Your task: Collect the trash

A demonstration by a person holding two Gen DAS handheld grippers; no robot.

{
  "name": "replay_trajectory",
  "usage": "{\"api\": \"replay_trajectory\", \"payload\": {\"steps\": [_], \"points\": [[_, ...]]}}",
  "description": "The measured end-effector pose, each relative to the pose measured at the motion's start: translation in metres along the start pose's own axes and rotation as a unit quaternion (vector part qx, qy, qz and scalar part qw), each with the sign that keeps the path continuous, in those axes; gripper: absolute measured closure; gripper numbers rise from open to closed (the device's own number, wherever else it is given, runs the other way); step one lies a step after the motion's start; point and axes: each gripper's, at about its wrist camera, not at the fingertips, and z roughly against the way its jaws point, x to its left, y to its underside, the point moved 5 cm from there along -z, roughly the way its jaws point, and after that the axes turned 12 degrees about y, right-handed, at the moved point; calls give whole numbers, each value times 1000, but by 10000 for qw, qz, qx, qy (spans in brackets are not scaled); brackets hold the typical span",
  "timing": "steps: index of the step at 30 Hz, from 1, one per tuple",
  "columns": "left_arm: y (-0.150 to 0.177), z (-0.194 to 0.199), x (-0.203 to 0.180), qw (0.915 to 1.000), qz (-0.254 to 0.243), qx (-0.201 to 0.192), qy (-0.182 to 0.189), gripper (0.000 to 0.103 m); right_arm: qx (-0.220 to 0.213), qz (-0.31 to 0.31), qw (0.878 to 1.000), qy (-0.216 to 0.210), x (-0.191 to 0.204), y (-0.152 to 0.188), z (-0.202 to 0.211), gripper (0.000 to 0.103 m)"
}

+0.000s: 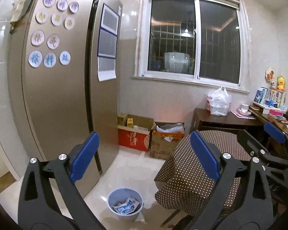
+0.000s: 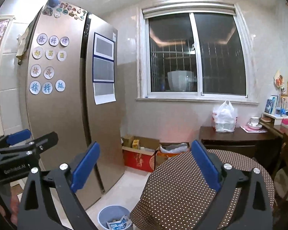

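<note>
Left hand-held gripper [image 1: 144, 157] and right hand-held gripper [image 2: 146, 164] gape empty, side by side.

Grippers: two, the left gripper [image 1: 144, 157] and the right gripper [image 2: 145, 165], each with two blue pads.
Bins: one blue bin [image 1: 125, 204] stood on the floor.
Wrappers: at least two white-and-blue wrappers [image 1: 127, 207] lay in it; the exact number could not be told.
Round labels: eleven round labels [image 2: 48, 63] were stuck on the fridge [image 2: 67, 115].
Sheets: three sheets [image 2: 103, 71] hung on its other door.
Boxes: three cardboard boxes [image 1: 134, 136] sat under the one window [image 1: 194, 38].
Bags: one white bag [image 1: 218, 102] stood on the bench [image 1: 226, 119].
Duck toys: one duck [image 1: 280, 83].
</note>
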Motion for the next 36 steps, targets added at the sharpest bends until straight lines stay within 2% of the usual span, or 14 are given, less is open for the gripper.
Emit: {"api": "replay_trajectory", "payload": {"steps": [9,16,36], "points": [[-1,25,-8,9996,-86,-262,0,7,-121,16,9999,-12,-7,4,23,7],[3,25,-13,9992,-286,-223,-173,6,-101,33,9999,6,-8,7,27,7],[4,8,-4,9997,-246,-59,7,6,48,5,10000,-30,-10,5,13,7]]}}
